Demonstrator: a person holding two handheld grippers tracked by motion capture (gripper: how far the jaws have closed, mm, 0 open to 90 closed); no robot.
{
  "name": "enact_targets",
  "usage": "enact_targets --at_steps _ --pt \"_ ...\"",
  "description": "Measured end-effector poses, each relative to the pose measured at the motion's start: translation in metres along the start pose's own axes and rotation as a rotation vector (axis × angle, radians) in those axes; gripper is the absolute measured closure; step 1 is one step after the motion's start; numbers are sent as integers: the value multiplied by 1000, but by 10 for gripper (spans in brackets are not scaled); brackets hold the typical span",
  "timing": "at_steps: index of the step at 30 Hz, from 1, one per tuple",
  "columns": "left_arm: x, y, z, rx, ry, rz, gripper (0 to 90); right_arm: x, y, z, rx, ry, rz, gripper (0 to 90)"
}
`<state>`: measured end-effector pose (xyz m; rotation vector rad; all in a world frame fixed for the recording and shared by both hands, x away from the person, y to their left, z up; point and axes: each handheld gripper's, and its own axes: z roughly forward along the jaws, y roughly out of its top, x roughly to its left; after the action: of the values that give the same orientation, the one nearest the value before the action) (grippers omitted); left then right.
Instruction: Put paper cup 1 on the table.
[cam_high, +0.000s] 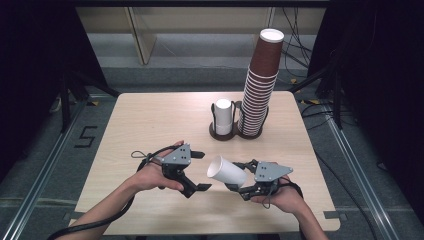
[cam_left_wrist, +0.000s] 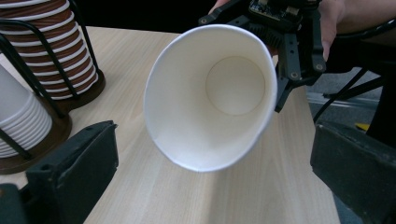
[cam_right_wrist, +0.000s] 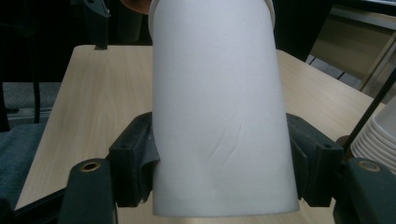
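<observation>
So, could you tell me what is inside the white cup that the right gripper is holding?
The white cup is empty: the left gripper view looks into its mouth and shows bare white walls and the round bottom. The right gripper clamps its base end from outside.

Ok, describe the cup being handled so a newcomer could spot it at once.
Start at the tall brown cup stack at the table's far side, then come toward the person's hands. The white paper cup lies sideways in the right claw, unlike the upright white cups in the holder.
</observation>
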<state>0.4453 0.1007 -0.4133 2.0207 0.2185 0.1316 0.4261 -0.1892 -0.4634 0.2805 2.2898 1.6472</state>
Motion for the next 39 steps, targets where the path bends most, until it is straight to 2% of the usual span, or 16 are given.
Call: enact_targets --at_steps 1,3,4,6,7,8,10,18,19,21,24,26,27,29,33,39 --pt "1 0 2 -3 -16 -13 7 1 0 1 -3 8 12 340" --pt "1 0 3 0 -19 -17 6 1 1 1 7 14 9 340" --pt "3 0 5 2 -22 -24 6 0 1 2 -2 8 -10 339" --pt "4 1 8 -5 -31 -38 7 1 1 3 -5 14 -9 340" --pt "5 1 9 -10 -43 -38 7 1 0 3 -5 16 -13 340" --pt "4 2 10 -1 -34 -26 7 3 0 3 -7 19 2 340" --pt "3 3 11 3 -40 -16 7 3 2 4 2 29 -11 340" --pt "2 4 15 3 -51 -14 9 7 8 6 -15 34 -52 340" --pt "2 3 16 -2 -54 -20 13 8 8 6 -2 51 -35 341" --pt "3 3 17 -4 -70 -14 16 8 8 8 -9 41 -56 341" --pt "3 4 17 -8 -74 -16 27 9 7 9 -8 45 -54 341" --pt "4 6 16 -16 -62 -17 45 9 6 9 -4 52 -52 341" --pt "3 6 16 -17 -61 -17 59 8 6 10 -15 40 -68 341" --pt "3 6 16 -24 -74 -11 87 8 5 10 -16 38 -58 341" --pt "2 5 17 -25 -70 -11 117 8 6 10 -18 42 -66 341" --pt "3 3 18 -8 -72 -10 148 9 6 10 -13 47 -56 341"
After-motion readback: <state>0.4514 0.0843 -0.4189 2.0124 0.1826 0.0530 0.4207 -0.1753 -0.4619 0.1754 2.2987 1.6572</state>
